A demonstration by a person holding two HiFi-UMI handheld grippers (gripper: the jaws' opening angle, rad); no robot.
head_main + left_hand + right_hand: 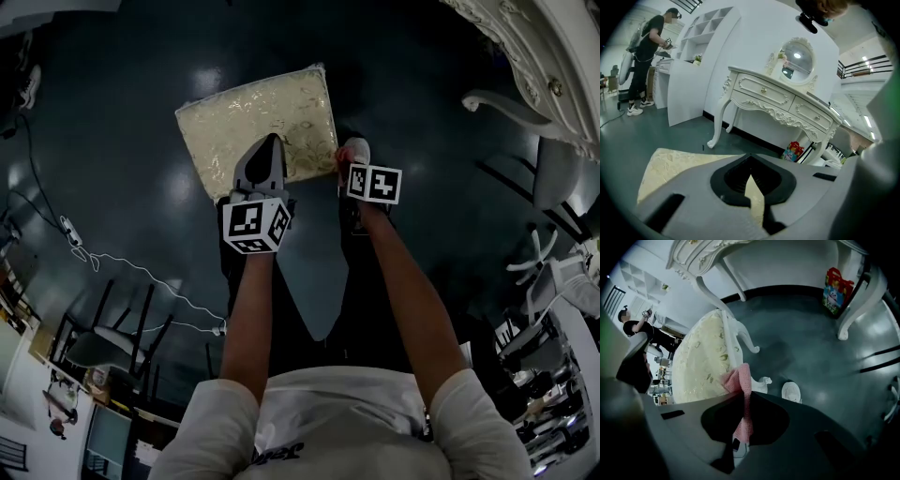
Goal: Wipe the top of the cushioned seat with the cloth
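Jaws of the right gripper (740,425) are clamped on the pink cloth (740,385), right at the right-hand edge of the seat (253,112), upper middle of the head view. Left gripper (269,150) is closed on nothing and hovers over the seat. Looks like the wipe is just about to start, so next I'd drag the cloth flat across the top.

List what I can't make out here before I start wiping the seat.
Whether the cloth touches the cushioned seat: right gripper view only overlaps them; head view is too dark there.
Seat's near edge: head view, hidden under the left tool.
Cloth's lower end: right gripper view, buried inside the right tool.
Most of the seat: left gripper view, blocked by that tool's body.
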